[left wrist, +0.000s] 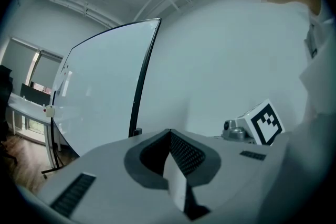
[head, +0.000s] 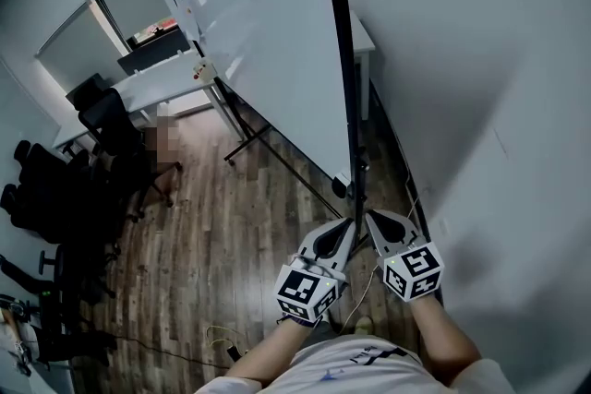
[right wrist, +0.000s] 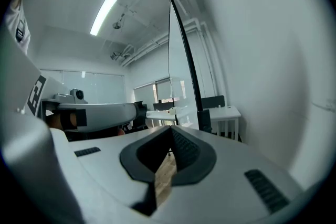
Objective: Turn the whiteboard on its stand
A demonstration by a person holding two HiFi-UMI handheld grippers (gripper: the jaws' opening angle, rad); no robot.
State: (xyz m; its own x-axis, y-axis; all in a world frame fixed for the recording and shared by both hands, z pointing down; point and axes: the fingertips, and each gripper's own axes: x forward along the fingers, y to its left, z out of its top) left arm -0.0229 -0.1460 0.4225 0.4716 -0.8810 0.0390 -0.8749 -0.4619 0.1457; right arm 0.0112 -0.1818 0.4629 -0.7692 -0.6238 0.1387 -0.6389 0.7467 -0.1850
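Glossy whiteboard (head: 268,23) (dark matt frame (head: 343,60)), wood-plank floor (head: 222,235)

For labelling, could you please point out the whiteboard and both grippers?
whiteboard (head: 268,32), head view, on its white face.
left gripper (head: 347,223), head view, midway between its fingertips.
right gripper (head: 370,217), head view, midway between its fingertips.

My whiteboard (head: 259,32) is big, white and blank, with a black frame (head: 343,60). It stands upright, its edge turned toward me, on a dark stand (head: 242,129) on the wooden floor (head: 240,235).
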